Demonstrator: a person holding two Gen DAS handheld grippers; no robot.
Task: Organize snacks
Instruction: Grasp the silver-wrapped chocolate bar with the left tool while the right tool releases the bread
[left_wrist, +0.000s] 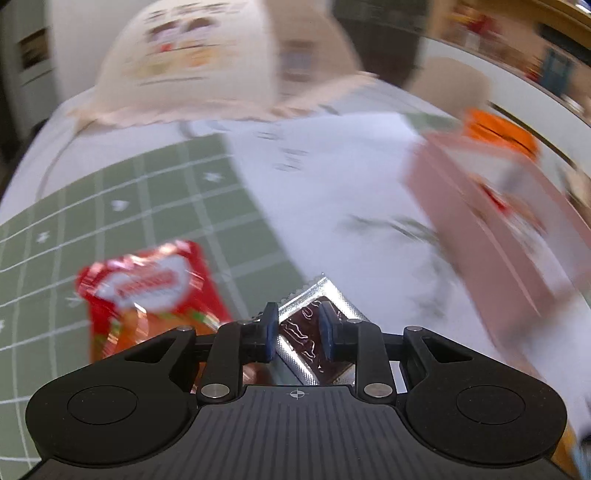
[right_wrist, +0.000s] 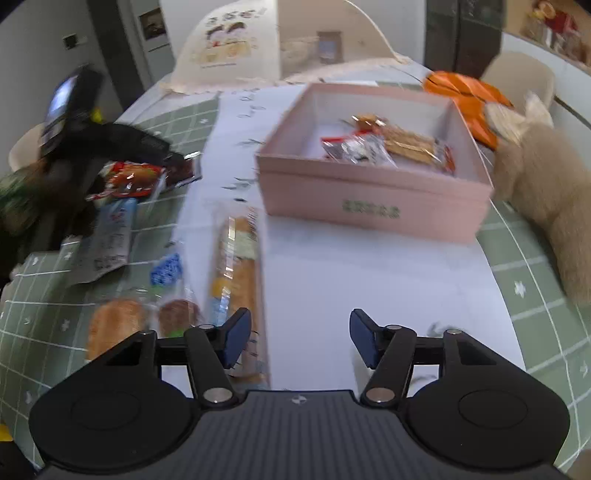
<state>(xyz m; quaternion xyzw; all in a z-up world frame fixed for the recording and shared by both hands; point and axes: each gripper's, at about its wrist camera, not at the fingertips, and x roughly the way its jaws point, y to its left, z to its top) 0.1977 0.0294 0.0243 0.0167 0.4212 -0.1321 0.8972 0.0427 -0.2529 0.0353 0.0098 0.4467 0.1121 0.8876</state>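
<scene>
My left gripper (left_wrist: 297, 326) is shut on a dark brown snack packet with silver edges (left_wrist: 314, 339), held above the table. A red snack bag (left_wrist: 147, 295) lies just left of it on the green grid cloth. The pink box (left_wrist: 498, 236) is to its right, blurred. In the right wrist view the pink box (right_wrist: 373, 192) holds several wrapped snacks (right_wrist: 388, 146). My right gripper (right_wrist: 299, 338) is open and empty above the white sheet, next to a long cracker pack (right_wrist: 236, 273). The left gripper (right_wrist: 110, 147) shows at the left over the dark packet and the red bag (right_wrist: 133, 177).
Loose snacks lie left of my right gripper: a grey-blue pouch (right_wrist: 107, 243), a blue-wrapped item (right_wrist: 168, 267) and round buns (right_wrist: 147, 321). A plush toy (right_wrist: 546, 177) and orange packs (right_wrist: 465, 96) sit right of the box. A cream bag (right_wrist: 229, 44) stands at the back.
</scene>
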